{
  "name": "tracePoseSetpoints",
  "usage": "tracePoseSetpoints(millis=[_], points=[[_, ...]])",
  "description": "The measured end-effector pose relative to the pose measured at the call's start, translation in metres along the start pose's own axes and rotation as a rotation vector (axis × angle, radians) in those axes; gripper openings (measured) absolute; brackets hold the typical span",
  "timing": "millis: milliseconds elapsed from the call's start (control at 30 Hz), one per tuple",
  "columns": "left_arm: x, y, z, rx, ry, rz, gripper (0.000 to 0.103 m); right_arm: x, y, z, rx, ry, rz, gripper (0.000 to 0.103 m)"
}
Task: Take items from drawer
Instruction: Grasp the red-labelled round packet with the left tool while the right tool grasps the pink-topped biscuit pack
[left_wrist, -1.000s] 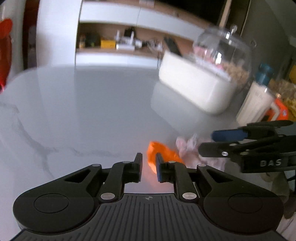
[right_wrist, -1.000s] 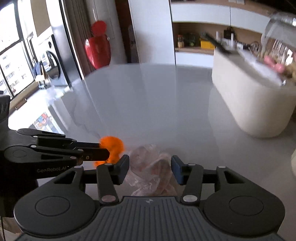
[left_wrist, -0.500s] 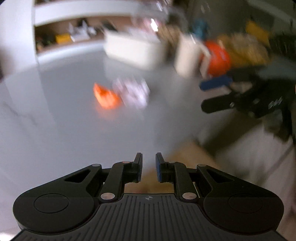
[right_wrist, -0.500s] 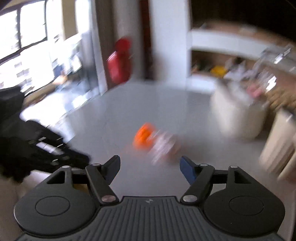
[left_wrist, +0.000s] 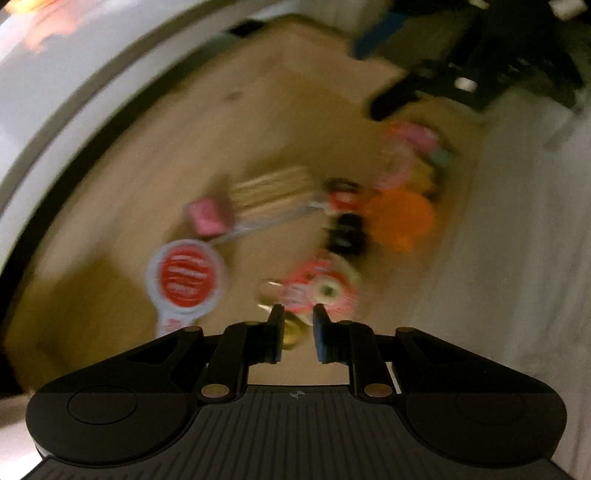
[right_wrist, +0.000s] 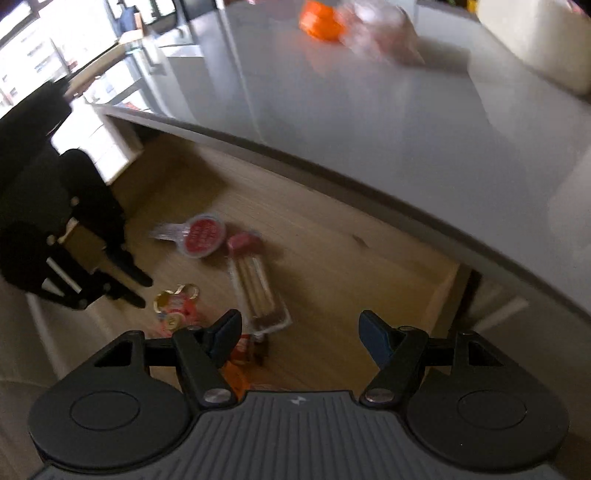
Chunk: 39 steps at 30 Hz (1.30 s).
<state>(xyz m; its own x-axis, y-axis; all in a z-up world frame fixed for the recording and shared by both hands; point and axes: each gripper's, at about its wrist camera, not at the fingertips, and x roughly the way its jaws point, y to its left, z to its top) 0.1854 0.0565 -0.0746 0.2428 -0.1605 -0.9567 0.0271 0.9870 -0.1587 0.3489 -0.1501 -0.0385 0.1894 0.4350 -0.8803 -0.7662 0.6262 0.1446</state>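
Below the grey surface lies the open drawer. Your left gripper, fingers opening and empty, should settle squarely over the pink packet; your right gripper hangs released.

No lettering on the blurred drawer packets can be read.

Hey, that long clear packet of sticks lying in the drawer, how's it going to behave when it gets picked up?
The clear packet of sticks looks thin and flat, so probably light. Its glossy film wrapper may be slippery and crinkle under a pinch. The sticks inside lie straight, so it should stay fairly stiff lengthwise, though gripped at one end it might sag or swing. Blur leaves this uncertain.
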Motion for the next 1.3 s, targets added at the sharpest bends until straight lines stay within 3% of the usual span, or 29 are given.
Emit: tracePoseSetpoints(millis=[133,267,533,700,900,967,1067,1167,1200,1300], points=[[-0.004,0.016,-0.002,-0.088,-0.091,0.165,0.020,0.005,-0.010,-0.008,0.037,0.010,-0.032,0.072],[0.007,0.024,-0.012,-0.066,-0.032,0.287,0.020,0.008,-0.016,-0.021,0.058,0.036,-0.015,0.072],[0.032,0.037,-0.011,-0.118,0.061,0.227,0.020,0.014,-0.010,-0.019,0.054,0.048,-0.017,0.071],[0.033,0.034,-0.002,-0.129,-0.015,0.167,0.033,0.013,-0.012,-0.018,0.066,0.057,-0.019,0.071],[0.030,0.023,0.000,-0.031,-0.041,0.339,0.031,0.015,-0.015,-0.018,0.068,0.068,-0.010,0.071],[0.035,0.026,0.000,-0.031,-0.027,0.348,0.031,0.015,-0.015,-0.018,0.068,0.074,-0.010,0.071],[0.035,0.032,-0.001,-0.072,-0.063,0.303,0.029,0.015,-0.014,-0.018,0.061,0.074,-0.012,0.071],[0.036,0.044,-0.001,-0.128,-0.076,0.196,0.030,0.016,-0.014,-0.018,0.063,0.076,-0.011,0.071],[0.037,0.044,-0.002,-0.132,-0.071,0.166,0.037,0.016,-0.014,-0.018,0.065,0.077,-0.010,0.071],[0.045,0.045,0.000,-0.142,-0.045,0.162,0.040,0.017,-0.014,-0.018,0.067,0.079,-0.009,0.071]])
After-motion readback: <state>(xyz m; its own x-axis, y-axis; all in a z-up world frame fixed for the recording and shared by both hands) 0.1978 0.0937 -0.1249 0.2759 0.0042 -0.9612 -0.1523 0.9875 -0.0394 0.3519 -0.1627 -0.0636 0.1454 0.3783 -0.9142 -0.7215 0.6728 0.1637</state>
